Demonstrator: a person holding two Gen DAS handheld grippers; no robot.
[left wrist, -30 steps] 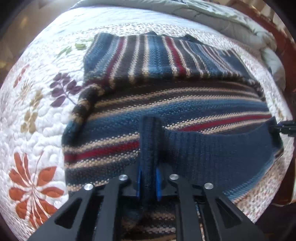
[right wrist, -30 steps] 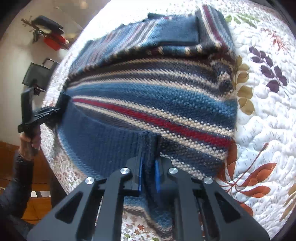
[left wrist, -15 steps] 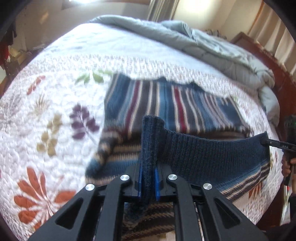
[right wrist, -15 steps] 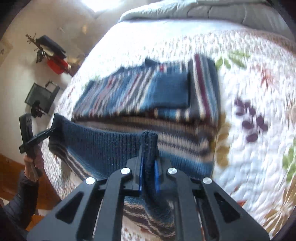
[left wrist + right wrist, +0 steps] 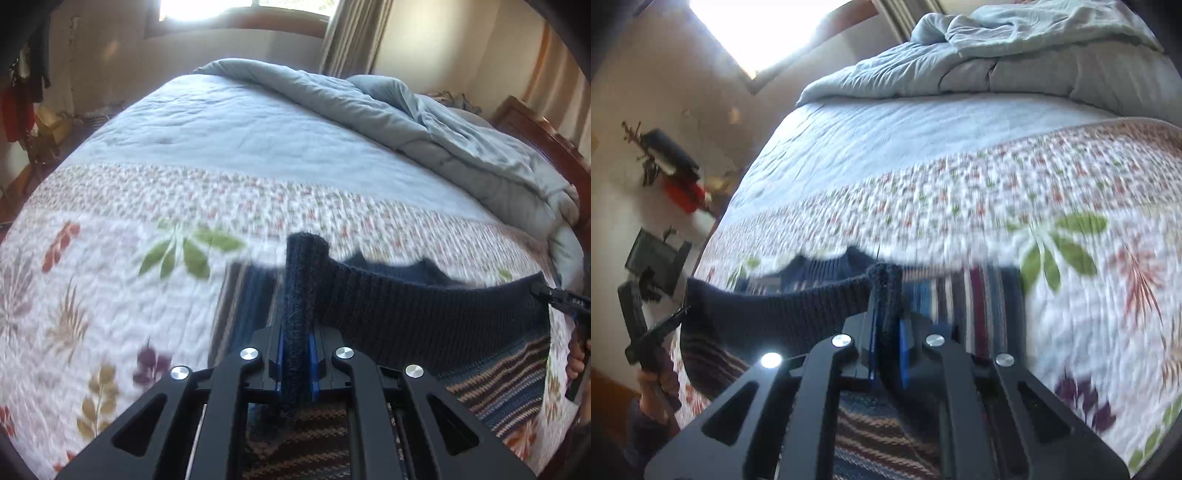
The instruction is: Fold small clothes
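Observation:
A striped knit sweater (image 5: 498, 373) in blue, red and tan lies on the quilt, its navy ribbed hem (image 5: 424, 317) lifted and stretched between both grippers. My left gripper (image 5: 295, 354) is shut on the hem's left corner. My right gripper (image 5: 888, 347) is shut on the hem's other corner (image 5: 886, 295). The raised hem (image 5: 775, 314) hangs over the sweater's folded upper part (image 5: 964, 295), which lies flat on the bed. The right gripper's tip (image 5: 561, 299) shows at the far right of the left wrist view; the left gripper (image 5: 653, 339) shows at the left of the right wrist view.
The floral quilt (image 5: 110, 295) covers the bed. A crumpled grey-blue duvet (image 5: 406, 118) lies at the far end. A wooden bed frame (image 5: 546, 140) runs along the right. Clutter stands by the wall (image 5: 672, 173) beyond the bed's left side.
Both grippers have lifted the hem and carried it forward over the sweater toward its far end. The views have tilted up, so more of the bed and room shows.

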